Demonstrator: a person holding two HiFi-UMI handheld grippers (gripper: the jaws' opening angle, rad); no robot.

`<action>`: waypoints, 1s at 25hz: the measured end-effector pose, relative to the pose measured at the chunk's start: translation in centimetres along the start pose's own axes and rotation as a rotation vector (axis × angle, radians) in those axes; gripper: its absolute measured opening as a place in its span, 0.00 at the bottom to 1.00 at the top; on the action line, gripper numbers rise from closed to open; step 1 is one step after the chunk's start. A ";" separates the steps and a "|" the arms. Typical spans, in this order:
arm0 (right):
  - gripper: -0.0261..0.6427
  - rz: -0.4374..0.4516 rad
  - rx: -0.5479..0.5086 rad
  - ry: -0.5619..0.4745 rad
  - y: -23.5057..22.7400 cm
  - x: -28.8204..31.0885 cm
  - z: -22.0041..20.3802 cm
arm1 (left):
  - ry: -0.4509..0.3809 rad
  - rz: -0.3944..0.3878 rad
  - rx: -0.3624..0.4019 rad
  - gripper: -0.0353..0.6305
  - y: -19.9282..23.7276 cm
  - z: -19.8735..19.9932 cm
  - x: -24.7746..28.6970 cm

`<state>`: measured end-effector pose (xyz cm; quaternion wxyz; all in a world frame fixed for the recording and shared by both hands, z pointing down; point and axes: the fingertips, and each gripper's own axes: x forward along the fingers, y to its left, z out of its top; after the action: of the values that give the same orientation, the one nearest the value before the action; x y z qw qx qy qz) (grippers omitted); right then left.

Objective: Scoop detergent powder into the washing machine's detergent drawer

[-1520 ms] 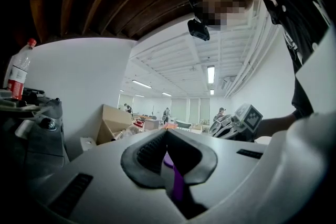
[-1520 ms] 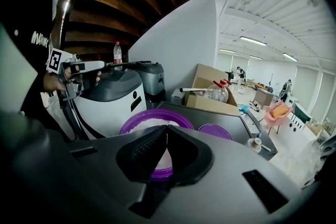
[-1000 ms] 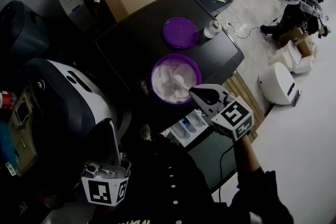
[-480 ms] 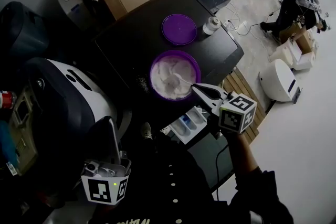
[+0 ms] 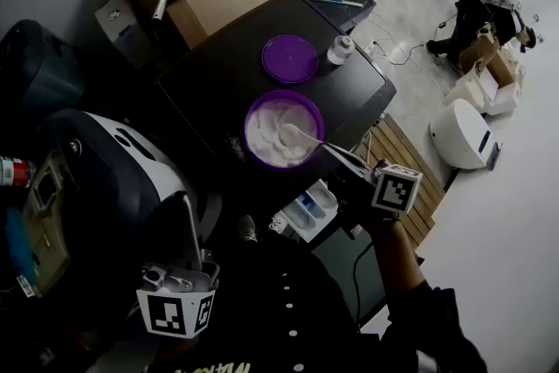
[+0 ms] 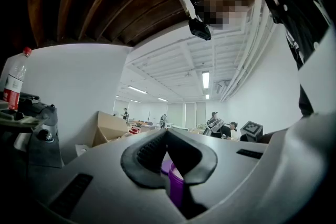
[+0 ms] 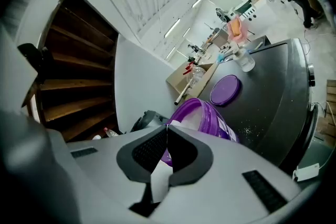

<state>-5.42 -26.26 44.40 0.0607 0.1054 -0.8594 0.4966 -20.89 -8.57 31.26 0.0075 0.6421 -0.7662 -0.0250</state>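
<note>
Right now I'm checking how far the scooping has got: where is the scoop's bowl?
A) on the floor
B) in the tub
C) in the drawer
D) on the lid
B: the right gripper is shut on the scoop by its handle, and the bowl sits inside the rim of the tub, against the white powder.

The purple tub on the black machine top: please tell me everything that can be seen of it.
The purple tub is round, looks like plastic, and stands upright and open on the black machine top. Its wall bears a pale label. White powder fills much of it. Its flat purple lid lies apart beside it. The white scoop, held by the right tongs, reaches into it.
</note>
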 end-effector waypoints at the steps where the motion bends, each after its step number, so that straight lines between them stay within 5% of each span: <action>1: 0.08 0.009 -0.003 -0.008 0.3 -0.1 0.1 | -0.005 -0.004 0.002 0.07 -0.1 0.2 0.0; 14: 0.08 0.059 0.047 -0.181 3.4 -6.1 2.3 | -0.024 -0.049 0.014 0.07 -0.9 1.3 0.9; 25: 0.08 -0.048 0.030 -0.345 3.1 -16.2 2.4 | -0.027 -0.170 0.005 0.07 -4.2 1.4 3.8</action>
<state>9.58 -24.90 37.22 -0.0773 0.2102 -0.8468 0.4824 -17.53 -13.00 29.57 -0.0064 0.7043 -0.7091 -0.0321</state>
